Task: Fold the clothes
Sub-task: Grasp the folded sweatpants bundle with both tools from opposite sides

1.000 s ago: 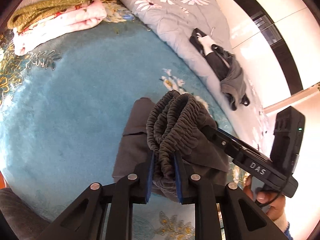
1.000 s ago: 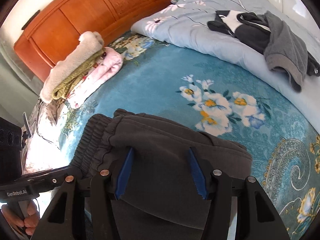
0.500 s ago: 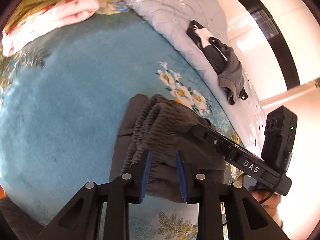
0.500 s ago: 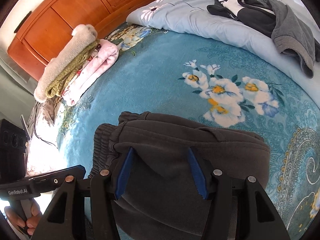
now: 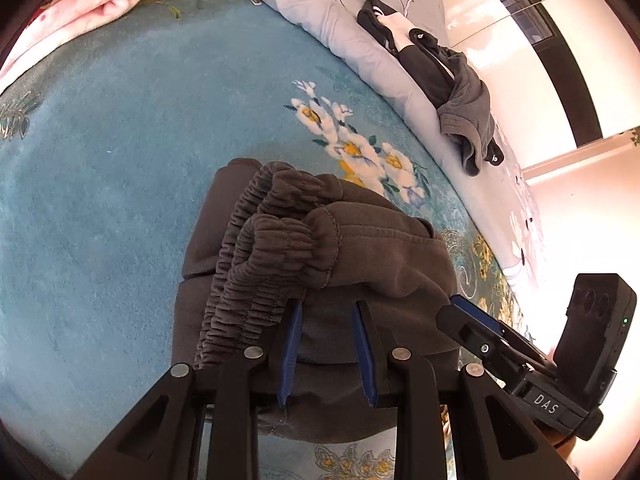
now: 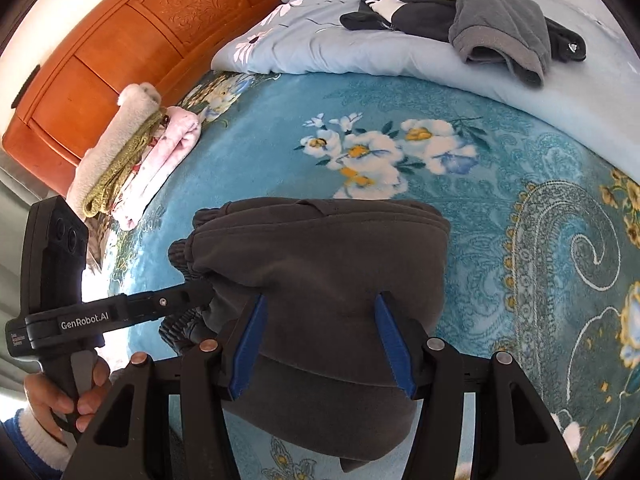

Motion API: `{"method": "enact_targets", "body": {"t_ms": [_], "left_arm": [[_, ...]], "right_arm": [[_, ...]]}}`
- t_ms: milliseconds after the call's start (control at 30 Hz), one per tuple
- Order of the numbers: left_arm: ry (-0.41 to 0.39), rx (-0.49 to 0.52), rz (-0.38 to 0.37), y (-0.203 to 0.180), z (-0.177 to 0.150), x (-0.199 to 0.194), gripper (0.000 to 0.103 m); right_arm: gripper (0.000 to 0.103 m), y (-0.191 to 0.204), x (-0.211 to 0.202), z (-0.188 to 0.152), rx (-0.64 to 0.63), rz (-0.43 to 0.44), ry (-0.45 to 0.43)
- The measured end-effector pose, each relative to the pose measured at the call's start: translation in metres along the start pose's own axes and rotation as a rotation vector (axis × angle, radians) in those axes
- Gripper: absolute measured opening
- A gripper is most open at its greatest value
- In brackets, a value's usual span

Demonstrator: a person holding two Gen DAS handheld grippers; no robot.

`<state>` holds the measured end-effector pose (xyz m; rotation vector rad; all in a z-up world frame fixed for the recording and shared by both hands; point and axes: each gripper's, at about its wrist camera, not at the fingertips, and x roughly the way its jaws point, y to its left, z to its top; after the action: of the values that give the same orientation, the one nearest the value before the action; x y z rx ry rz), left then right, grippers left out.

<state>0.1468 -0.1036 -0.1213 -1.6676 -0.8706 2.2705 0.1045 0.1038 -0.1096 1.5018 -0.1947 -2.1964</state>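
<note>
Folded dark grey sweatpants lie in a thick bundle on the teal floral blanket, elastic waistband bunched at the left. My left gripper is open, its blue pads apart over the bundle's near edge, holding nothing. My right gripper is open wide over the same sweatpants, pads apart above the cloth. The right gripper's fingers show at the bundle's right side in the left wrist view; the left gripper's fingers touch its left side in the right wrist view.
A heap of unfolded black, white and grey garments lies on the pale grey quilt at the back. A stack of folded pink, olive and cream textiles sits by the orange wooden headboard.
My left gripper has let go of the bunched waistband and opened. The sweatpants have settled flat onto the blanket. Both grippers have drawn back slightly towards the near edge.
</note>
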Motion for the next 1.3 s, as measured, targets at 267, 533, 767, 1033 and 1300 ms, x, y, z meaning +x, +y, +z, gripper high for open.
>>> {"method": "enact_targets", "body": {"t_ms": [267,533,767,1033,1300], "left_arm": [[-0.034,0.022,-0.036,-0.012,-0.001,-0.034,0.038],[0.025,-0.010,0.008,0.006,-0.010,-0.015,0.039],[-0.017,-0.006,-0.071,0.009,-0.005,-0.037,0.048],[0.006,-0.198,-0.111,0.066,0.011,-0.021,0.088],[0.078,-0.222,-0.166,0.081,0.019,0.013,0.092]], "right_arm": [[0.064,-0.002,-0.023,0.001,-0.003,0.012,-0.004],[0.064,-0.031,-0.027,-0.034,0.051,-0.052,0.092],[0.064,-0.036,-0.014,-0.042,0.121,0.046,0.132],[0.082,-0.081,-0.014,-0.032,0.409,0.355,0.033],[0.087,-0.104,0.029,-0.019,0.544,0.441,0.034]]}}
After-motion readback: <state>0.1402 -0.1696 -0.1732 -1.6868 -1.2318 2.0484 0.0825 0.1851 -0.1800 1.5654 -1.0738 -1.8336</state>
